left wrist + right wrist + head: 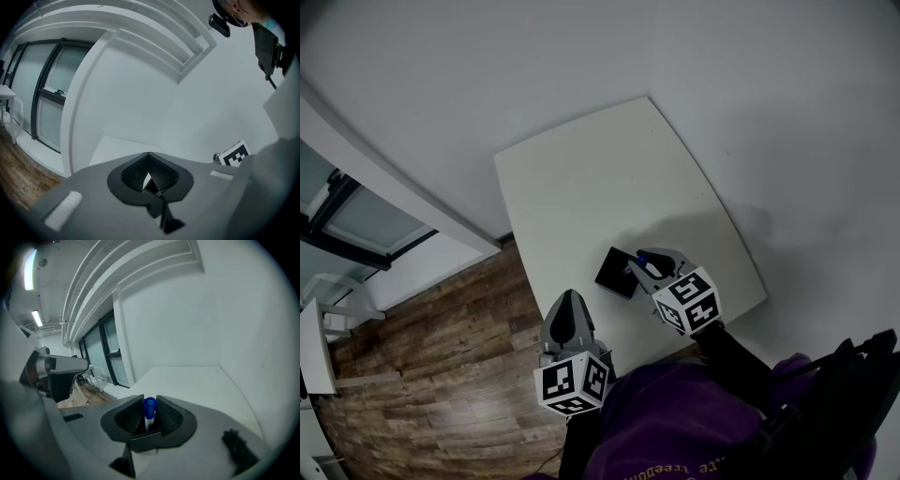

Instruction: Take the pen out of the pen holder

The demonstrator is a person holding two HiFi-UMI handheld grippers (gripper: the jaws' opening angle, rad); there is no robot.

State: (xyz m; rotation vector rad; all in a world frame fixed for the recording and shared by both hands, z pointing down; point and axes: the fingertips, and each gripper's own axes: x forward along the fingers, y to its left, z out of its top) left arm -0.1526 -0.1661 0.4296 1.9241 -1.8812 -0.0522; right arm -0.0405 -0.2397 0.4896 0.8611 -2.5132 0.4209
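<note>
The black square pen holder (614, 273) sits on the white table (600, 178) near its front edge. My right gripper (652, 264) hangs just right of the holder and is shut on a white pen with a blue cap (149, 409); the cap stands up between the jaws. The pen's blue end (644, 253) shows at the gripper's tip. No holder shows in the right gripper view. My left gripper (569, 309) is lower left of the holder, apart from it, with jaws shut and nothing held. Through the thin slit between its pads (161, 177) a dark shape shows.
Wooden floor (441, 347) lies left of the table, with a glass door (366, 220) and a white chair (323, 328) beyond. White walls close in behind and to the right of the table. The right gripper's marker cube (234, 153) shows in the left gripper view.
</note>
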